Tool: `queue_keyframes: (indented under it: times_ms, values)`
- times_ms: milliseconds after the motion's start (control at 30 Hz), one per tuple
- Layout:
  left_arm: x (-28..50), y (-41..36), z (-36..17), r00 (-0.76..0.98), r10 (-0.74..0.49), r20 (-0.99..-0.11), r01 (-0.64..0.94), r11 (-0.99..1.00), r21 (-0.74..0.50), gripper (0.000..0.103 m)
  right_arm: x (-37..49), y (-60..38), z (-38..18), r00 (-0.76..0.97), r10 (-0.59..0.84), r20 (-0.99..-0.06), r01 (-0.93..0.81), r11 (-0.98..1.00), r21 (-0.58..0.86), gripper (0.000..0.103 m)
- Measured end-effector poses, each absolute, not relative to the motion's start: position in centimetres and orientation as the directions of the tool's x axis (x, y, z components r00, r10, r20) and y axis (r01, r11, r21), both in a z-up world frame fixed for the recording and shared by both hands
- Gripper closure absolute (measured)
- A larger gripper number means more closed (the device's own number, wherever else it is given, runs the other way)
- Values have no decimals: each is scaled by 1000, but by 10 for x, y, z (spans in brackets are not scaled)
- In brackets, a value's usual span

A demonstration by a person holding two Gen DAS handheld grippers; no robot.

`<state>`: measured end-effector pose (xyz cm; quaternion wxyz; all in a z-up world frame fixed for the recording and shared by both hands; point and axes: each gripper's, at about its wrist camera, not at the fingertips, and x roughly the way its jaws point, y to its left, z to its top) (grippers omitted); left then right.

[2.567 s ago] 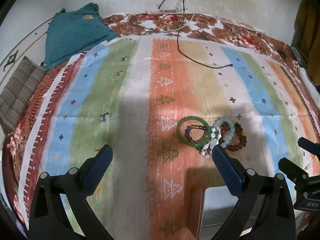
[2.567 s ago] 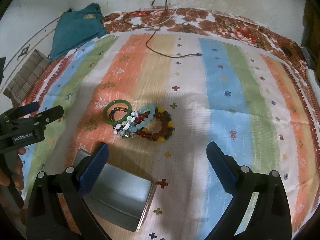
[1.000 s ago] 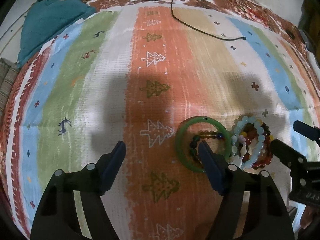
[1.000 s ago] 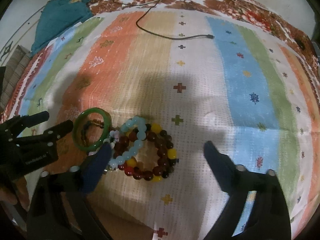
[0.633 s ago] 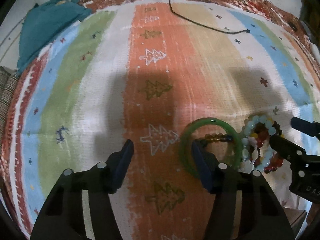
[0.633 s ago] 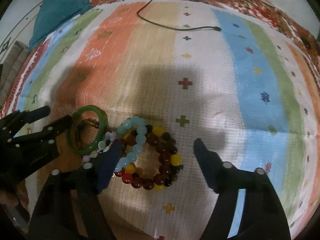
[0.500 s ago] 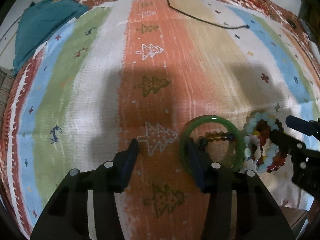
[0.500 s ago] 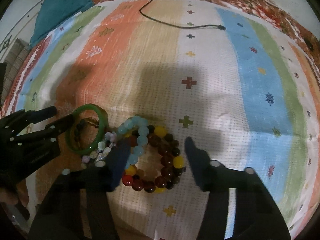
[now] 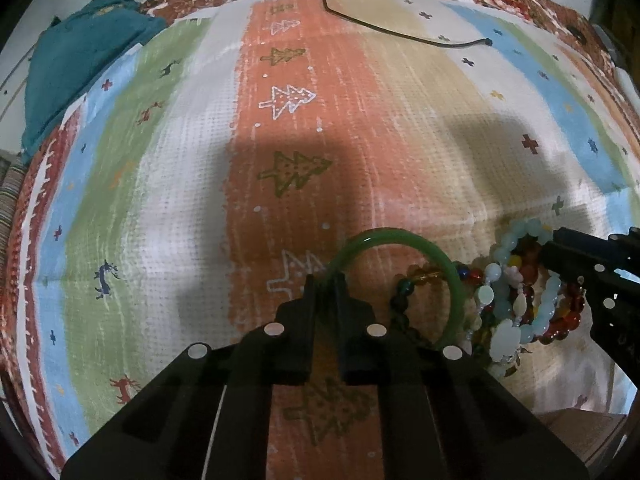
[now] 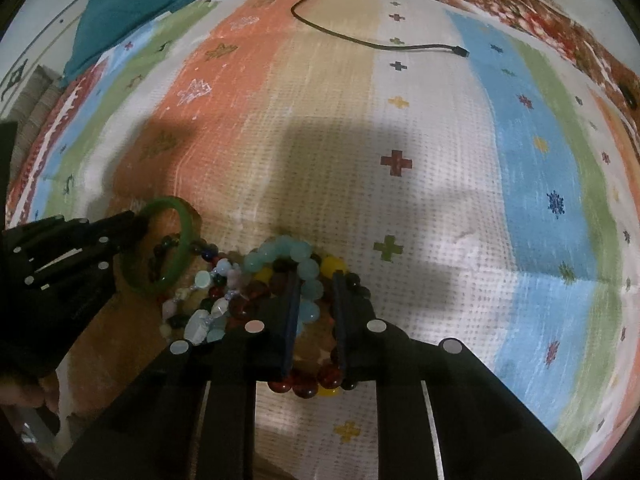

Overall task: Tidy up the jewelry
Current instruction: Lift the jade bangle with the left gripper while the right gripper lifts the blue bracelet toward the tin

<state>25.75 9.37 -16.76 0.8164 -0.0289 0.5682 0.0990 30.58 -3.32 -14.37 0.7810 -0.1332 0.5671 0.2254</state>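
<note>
A pile of bracelets lies on a striped woven cloth (image 9: pixel 304 128). In the left wrist view my left gripper (image 9: pixel 325 285) is shut on the left rim of the green bangle (image 9: pixel 400 236), which tilts up from the cloth. A dark bead bracelet (image 9: pixel 404 300) lies inside the bangle. In the right wrist view my right gripper (image 10: pixel 316 292) is shut on the pale blue bead bracelet (image 10: pixel 280 252), its fingers pushed down among the red and yellow bead bracelet (image 10: pixel 332 266). There the left gripper (image 10: pixel 136 220) holds the green bangle (image 10: pixel 185 240) at the left.
A teal cloth (image 9: pixel 80 64) lies at the far left corner and a black cable (image 9: pixel 400 34) runs across the far side. A white stone bracelet (image 10: pixel 200 320) lies between the two grippers. A hand (image 10: pixel 24 392) shows at the lower left. A brown box edge (image 9: pixel 580 432) sits bottom right.
Both grippers have come down onto the pile and closed. The left one now pinches the green bangle's rim. The right one has closed among the beads.
</note>
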Motion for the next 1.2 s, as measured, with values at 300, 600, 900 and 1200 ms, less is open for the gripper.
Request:
queue_keyframes:
  times_ms: [300,600,900,1200]
  values:
    - [255,90,-152,360,113,-926,-203,978,40,97,303,-39,-132,264,219,-939,-499,864,61,91]
    - [242,83,-125,404,93,-910,-199,980,12,96,286,-46,-102,322,247,-914,-507,860,54,91]
    - [230,82,-104,440,86,-894,-219,976,-15,96,272,-56,-73,407,282,-869,-498,866,48,91]
    - [215,74,-79,495,56,-867,-213,975,-58,96,261,-72,-50,471,305,-828,-471,880,57,91]
